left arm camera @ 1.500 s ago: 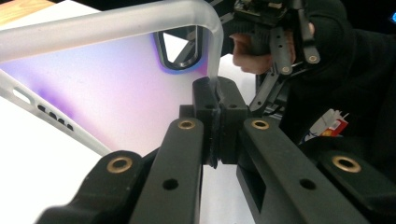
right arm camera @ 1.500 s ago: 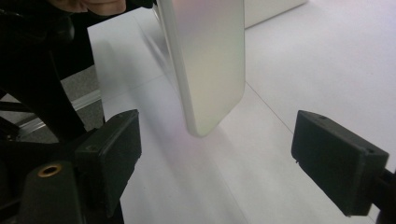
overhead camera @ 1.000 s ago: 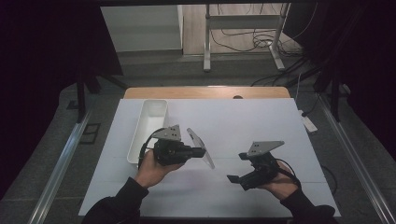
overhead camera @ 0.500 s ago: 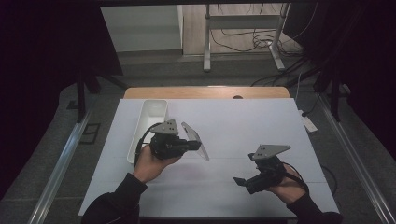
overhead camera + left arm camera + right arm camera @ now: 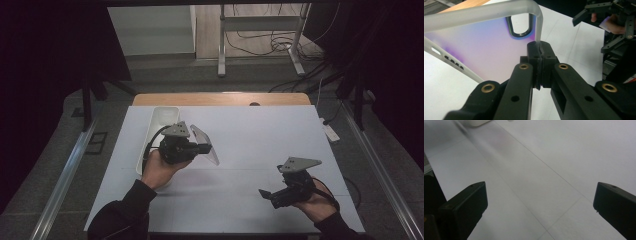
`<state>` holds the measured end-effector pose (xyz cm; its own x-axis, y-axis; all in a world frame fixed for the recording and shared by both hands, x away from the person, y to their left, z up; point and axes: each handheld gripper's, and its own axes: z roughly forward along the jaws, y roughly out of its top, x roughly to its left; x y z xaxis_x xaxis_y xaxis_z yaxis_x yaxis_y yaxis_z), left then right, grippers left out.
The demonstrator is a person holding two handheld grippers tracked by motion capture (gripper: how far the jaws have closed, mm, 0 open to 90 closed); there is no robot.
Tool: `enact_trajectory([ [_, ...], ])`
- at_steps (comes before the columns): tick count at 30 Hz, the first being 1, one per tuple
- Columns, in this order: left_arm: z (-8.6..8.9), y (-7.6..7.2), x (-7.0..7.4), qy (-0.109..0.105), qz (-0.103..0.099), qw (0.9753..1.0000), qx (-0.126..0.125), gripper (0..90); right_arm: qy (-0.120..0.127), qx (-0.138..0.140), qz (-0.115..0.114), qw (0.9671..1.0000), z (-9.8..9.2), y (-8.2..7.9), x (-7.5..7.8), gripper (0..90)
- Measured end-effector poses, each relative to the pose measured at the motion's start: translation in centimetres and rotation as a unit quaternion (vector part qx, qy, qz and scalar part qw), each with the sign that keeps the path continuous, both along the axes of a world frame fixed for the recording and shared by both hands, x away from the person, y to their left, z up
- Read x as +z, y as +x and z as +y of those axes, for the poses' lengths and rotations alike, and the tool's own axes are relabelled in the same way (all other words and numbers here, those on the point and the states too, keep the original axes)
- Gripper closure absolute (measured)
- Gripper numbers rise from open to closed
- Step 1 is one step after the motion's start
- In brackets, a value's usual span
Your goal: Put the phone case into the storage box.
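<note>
White covers the broad tabletop [image 5: 250, 135], which stretches from the person's side to a strip of bare wood at its far edge. A white oblong tray [image 5: 159, 120] sits near the left edge, its length running away from the person.

Next in size comes a frosted, translucent phone case [image 5: 206, 145], lifted clear of the surface just right of the tray. The left claw [image 5: 200, 148] holds it, jaws pressed together on one rim. In the left gripper view the pinch sits on the case [image 5: 481, 47] at the curved corner beside the dark-edged camera cutout, and the back panel shows a faint purple tint. From the claw, the case extends rightward and slightly toward the person; its long axis runs diagonally, from far-left to near-right, and its broad face is tilted, not flat.

Smaller still, the right claw [image 5: 265, 193] hovers low over the near right of the tabletop, well apart from the case. Its jaws stand wide apart with nothing between them, and they point left, toward the case. The right gripper view looks past those spread jaws at bare white surface.

Judging by this layout, the left hand is far nearer the case, and any handover would need the right claw to travel left and away from the person.
</note>
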<state>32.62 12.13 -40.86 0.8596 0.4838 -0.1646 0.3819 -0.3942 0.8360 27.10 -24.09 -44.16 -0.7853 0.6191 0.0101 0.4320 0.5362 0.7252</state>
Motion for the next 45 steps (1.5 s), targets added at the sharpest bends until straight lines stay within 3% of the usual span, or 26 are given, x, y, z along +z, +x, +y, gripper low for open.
enact_trajectory([
  [29, 2.6, 2.8, 2.4, 0.014, -0.01, 0.9979, 0.062, 88.6, 0.009, -0.087, 0.002, 0.9962, -5.1, -0.9, -0.4, 0.0],
  [45, 3.9, 4.1, 3.5, 0.028, -0.019, 0.9947, 0.097, 88.6, 0.003, -0.144, 0.006, 0.9896, -7.8, -1.8, -0.9, 0.0],
])
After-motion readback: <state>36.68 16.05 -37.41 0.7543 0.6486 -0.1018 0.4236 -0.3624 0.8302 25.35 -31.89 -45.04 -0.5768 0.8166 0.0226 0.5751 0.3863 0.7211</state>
